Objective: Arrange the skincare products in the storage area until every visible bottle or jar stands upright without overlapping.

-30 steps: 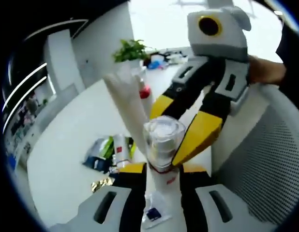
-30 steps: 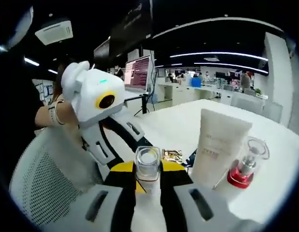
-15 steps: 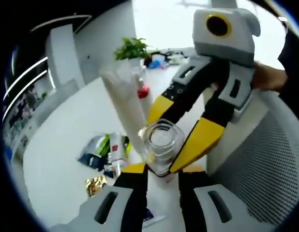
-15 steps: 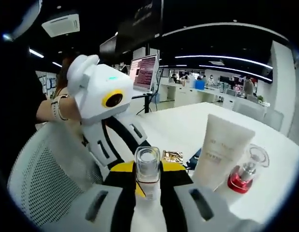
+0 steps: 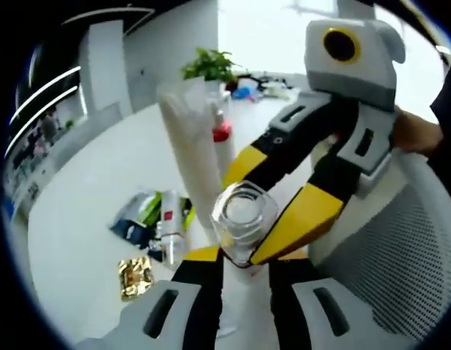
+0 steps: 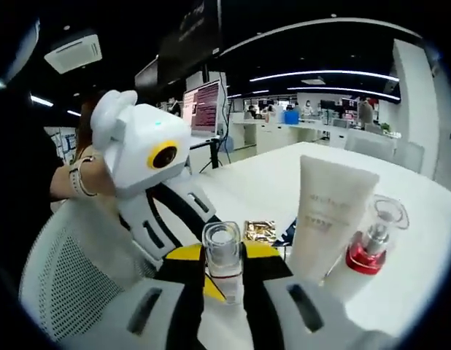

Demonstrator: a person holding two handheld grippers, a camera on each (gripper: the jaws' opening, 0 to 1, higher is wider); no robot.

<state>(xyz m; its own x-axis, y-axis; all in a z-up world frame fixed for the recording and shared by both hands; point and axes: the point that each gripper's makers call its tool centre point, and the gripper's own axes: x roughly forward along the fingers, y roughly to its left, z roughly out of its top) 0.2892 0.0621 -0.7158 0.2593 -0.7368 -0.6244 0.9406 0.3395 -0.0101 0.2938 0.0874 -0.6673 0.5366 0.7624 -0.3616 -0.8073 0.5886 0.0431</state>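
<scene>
Holding one clear jar point(image 5: 244, 222) between them, both grippers pinch it above the near edge of the white desk point(image 5: 94, 197): the left gripper point(image 5: 244, 255) from below, the right gripper point(image 5: 284, 197) from the right. Over the last second the jar has stayed in that double grip, barely shifting. White tube point(image 6: 324, 219) and red-collared pump bottle point(image 6: 371, 244): upright, just beside each other, right of the jar. Sachets point(image 5: 149, 226): lying flat farther left. Jar not yet set down, apparently.

A potted plant point(image 5: 209, 68) stood at the white table's point(image 5: 87, 197) far edge — sachets point(image 5: 141, 219) and a gold packet point(image 5: 135, 275) lay on it, beside a mesh chair point(image 6: 68, 281); a monitor point(image 6: 200, 107) glowed behind.
</scene>
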